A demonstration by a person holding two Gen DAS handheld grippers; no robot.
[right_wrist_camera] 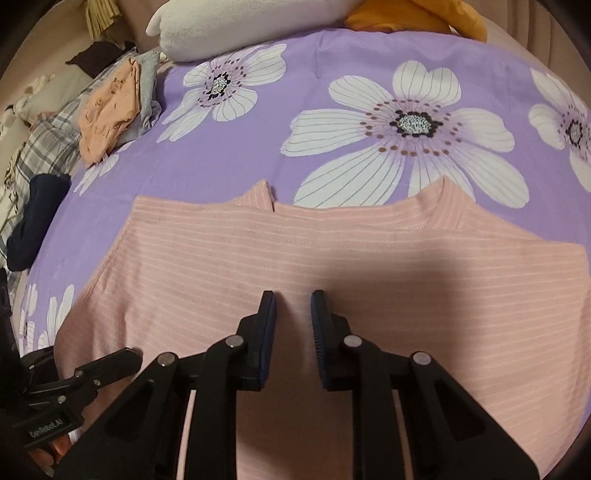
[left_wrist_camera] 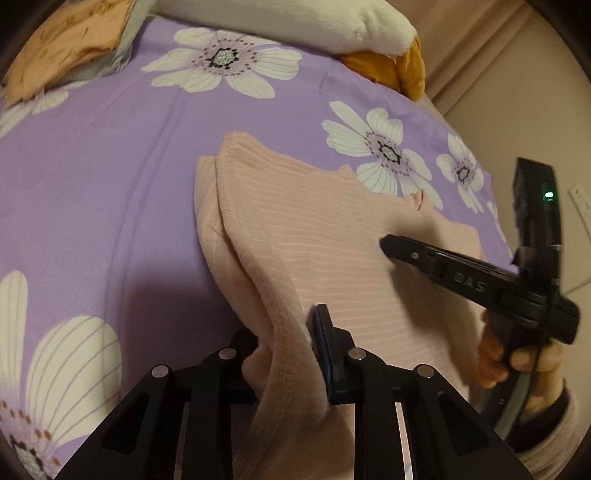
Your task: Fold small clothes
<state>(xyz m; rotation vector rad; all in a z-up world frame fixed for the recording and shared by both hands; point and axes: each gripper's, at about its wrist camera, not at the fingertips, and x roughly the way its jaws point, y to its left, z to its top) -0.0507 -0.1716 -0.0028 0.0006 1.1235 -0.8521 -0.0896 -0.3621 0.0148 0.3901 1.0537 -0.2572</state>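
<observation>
Left gripper seen clenched on near hem fold of pink striped shirt; edge bunched and raised between pads, judged held ready for folding over. Right gripper poised over shirt middle, jaws narrowly parted, fabric flat beneath, nothing pinched; judged placed to grasp or pin cloth. Shirt spread on purple flowered bedsheet, neckline at far edge. Far left, orange folded garment stacked aside, judged finished. White pillow beyond.

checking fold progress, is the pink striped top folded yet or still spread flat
Partly folded: the pink striped ribbed top lies mostly spread on the purple flowered bedsheet, with one edge lifted and doubled over in the left gripper.
</observation>
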